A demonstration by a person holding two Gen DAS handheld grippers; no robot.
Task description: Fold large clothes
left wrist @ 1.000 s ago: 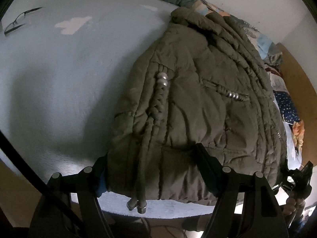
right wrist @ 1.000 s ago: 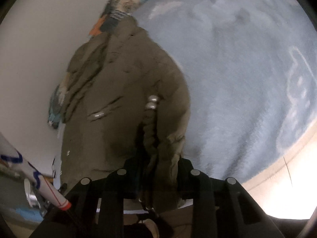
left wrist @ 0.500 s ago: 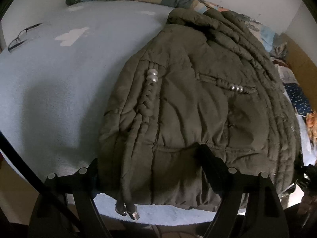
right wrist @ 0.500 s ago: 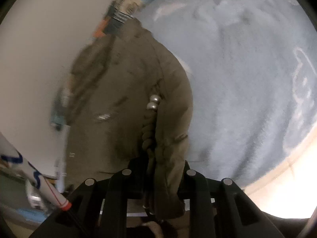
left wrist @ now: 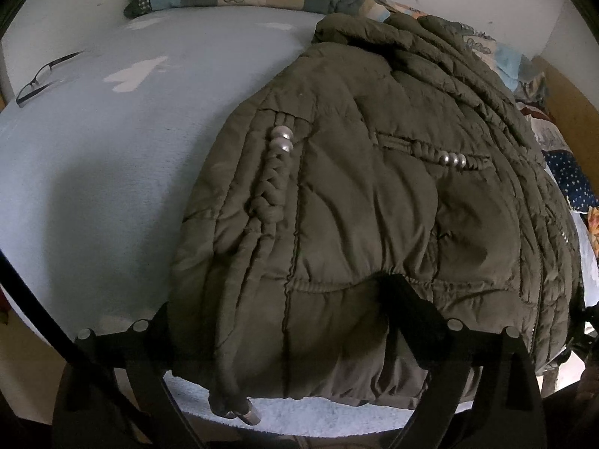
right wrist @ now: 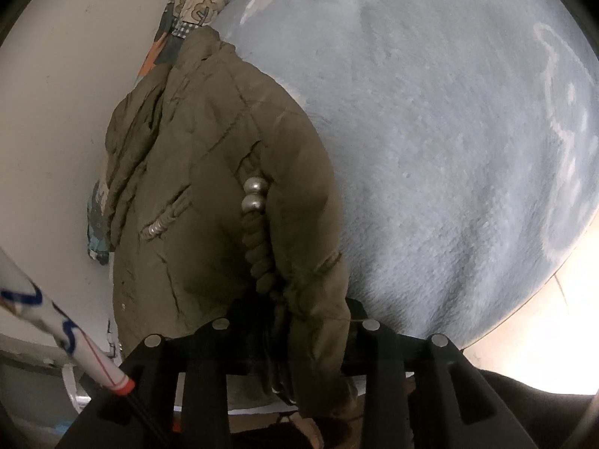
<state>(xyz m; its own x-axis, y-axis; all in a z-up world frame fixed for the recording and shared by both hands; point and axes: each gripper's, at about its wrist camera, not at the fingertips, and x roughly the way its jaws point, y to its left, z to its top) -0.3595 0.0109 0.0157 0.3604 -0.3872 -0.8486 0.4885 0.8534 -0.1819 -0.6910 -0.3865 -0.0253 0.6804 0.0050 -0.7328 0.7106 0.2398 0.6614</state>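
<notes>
1. Olive padded jacket [left wrist: 374, 224] lies on the light-blue blanket [left wrist: 93, 187], hem at the near bed edge, handy for both grippers.
2. Left gripper [left wrist: 284, 336]: jaws just widened, straddling the hem, not pinching, so likely letting go.
3. Right gripper [right wrist: 295, 321]: narrowed onto the bunched hem by the braided cord [right wrist: 258, 254], keeping that corner pinned.

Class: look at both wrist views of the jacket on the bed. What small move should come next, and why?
Probably lift the right gripper and carry the hem it pinches towards the collar. The jacket lies flat on the bed; the left gripper has just been opening, its jaws wide with the hem between them but unpressed, so it likely needs to close first or the fold will go up lopsided.
</notes>
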